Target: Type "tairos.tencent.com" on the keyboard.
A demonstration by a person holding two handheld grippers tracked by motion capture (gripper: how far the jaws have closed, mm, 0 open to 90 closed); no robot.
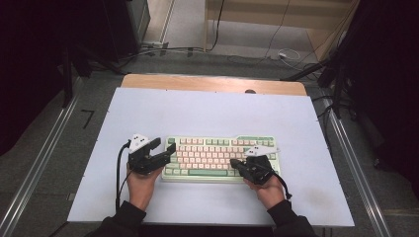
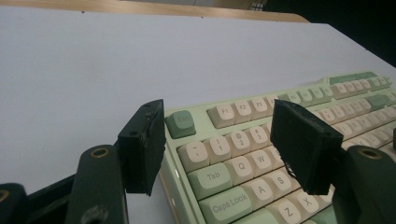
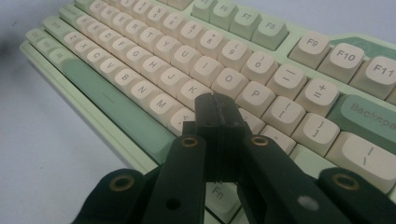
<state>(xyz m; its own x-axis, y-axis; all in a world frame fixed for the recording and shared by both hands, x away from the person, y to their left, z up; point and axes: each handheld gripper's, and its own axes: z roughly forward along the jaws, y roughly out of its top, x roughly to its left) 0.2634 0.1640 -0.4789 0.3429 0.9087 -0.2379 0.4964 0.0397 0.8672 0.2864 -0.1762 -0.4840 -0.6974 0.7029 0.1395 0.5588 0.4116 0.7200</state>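
Two hand-held grippers poised over a mint-green and cream keyboard on a pale lavender worktop.

The keyboard lies flat near the front middle of the worktop, its long side running left to right, with the person's two hands at either end. The left hand-held gripper sits at the keyboard's left end with its jaws spread apart and nothing between them; in the left gripper view the Esc key and the number row show through the gap. The right hand-held gripper has its jaws pressed together, empty, over the lower right part of the keys; in the right gripper view the closed tips sit just below the K key, though whether they touch a key I cannot tell.
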